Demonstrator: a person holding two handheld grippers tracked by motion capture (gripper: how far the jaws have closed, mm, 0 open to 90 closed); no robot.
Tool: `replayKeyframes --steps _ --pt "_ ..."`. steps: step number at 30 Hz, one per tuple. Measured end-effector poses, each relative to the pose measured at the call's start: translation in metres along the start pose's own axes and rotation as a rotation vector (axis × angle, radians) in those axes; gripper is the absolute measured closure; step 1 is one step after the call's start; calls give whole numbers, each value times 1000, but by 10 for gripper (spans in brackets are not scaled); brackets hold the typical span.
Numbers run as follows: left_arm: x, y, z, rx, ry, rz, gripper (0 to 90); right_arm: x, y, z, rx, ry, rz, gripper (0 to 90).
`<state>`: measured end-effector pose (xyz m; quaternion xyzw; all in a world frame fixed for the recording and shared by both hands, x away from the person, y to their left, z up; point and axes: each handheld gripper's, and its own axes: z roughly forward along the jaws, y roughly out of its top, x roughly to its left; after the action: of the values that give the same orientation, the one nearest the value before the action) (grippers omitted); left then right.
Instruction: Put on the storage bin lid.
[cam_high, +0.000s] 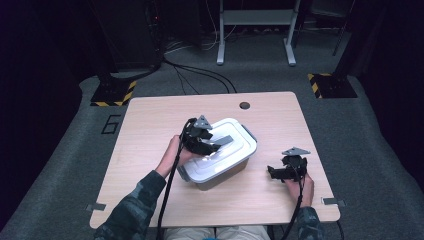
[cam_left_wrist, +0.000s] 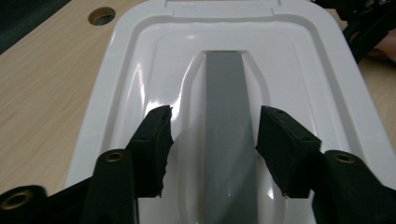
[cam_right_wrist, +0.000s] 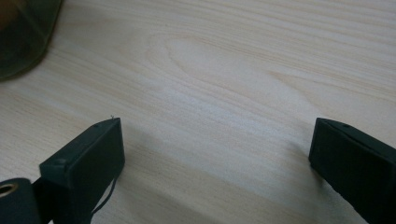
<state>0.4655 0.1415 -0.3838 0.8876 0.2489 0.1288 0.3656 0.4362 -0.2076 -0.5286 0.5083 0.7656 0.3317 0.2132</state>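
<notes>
Nearest the person, the right tongs (cam_high: 274, 172) rest low over the table (cam_high: 150, 125) near its right front edge, held in the right hand (cam_high: 300, 186). In the right gripper view their two black jaws stand wide apart above bare light wood, with nothing between them; a dark rounded edge shows at the upper left corner, too little to name.

Farther in, near the middle of the table, sits a white storage box (cam_high: 225, 167) with its white lid (cam_left_wrist: 140, 56) on. The box lies at a slant to the table's edges. The left hand (cam_high: 176, 152) holds the left tongs (cam_high: 225, 141) over the lid. In the left gripper view the jaws straddle the grey handle (cam_left_wrist: 226, 107) that runs along the lid's sunken middle, one pad on each side of it, with a gap on both sides, so they are open and not pressing on it.

Beyond the box, a round hole (cam_high: 244, 105) is cut near the table's far edge.
</notes>
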Motion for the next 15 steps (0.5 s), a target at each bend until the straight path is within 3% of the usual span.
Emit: replayKeyframes --steps 8,15 --pt "10 -4 -21 -41 40 -38 221 0 0 0 0 0 0 28" --pt "24 -15 -39 -58 83 -76 173 0 0 0 0 0 0 29"
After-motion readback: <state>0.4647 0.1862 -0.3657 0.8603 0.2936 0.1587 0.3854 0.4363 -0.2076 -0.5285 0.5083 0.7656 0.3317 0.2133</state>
